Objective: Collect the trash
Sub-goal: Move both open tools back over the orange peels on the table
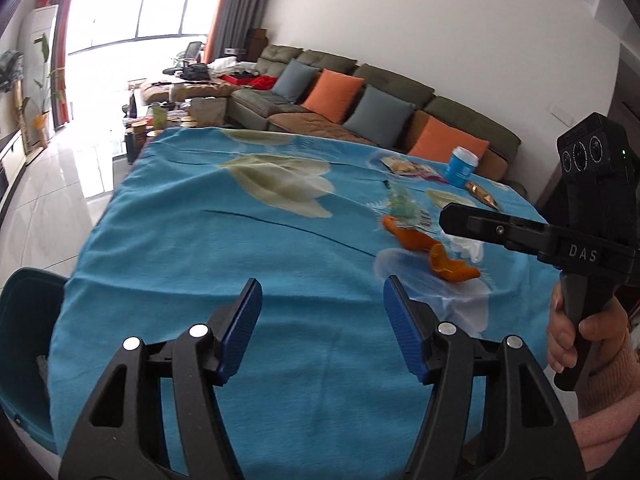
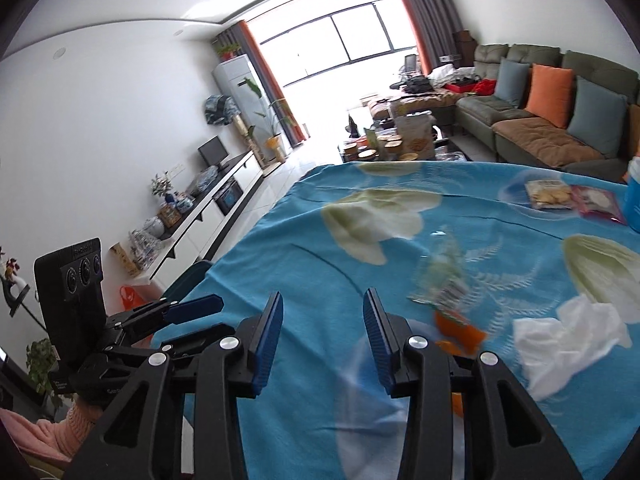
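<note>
Both grippers hang empty over the blue-clothed counter (image 1: 200, 240): left gripper (image 1: 322, 308) with jaws apart, right gripper (image 2: 323, 330) likewise apart, nothing between either pair. Teal bin (image 1: 24, 320) sits at the counter's left edge. Uncollected trash lies rightward: orange peel (image 1: 432, 252), clear wrapper (image 2: 440, 276), white tissue (image 2: 568, 344), snack packets (image 2: 548, 195), blue cup (image 1: 462, 166). Collection appears largely outstanding.

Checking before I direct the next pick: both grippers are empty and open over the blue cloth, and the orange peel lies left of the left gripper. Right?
Not quite. The orange peel lies to the right of the left gripper, as the left wrist view shows. Both it and the right gripper are indeed empty and open over the blue cloth.
</note>
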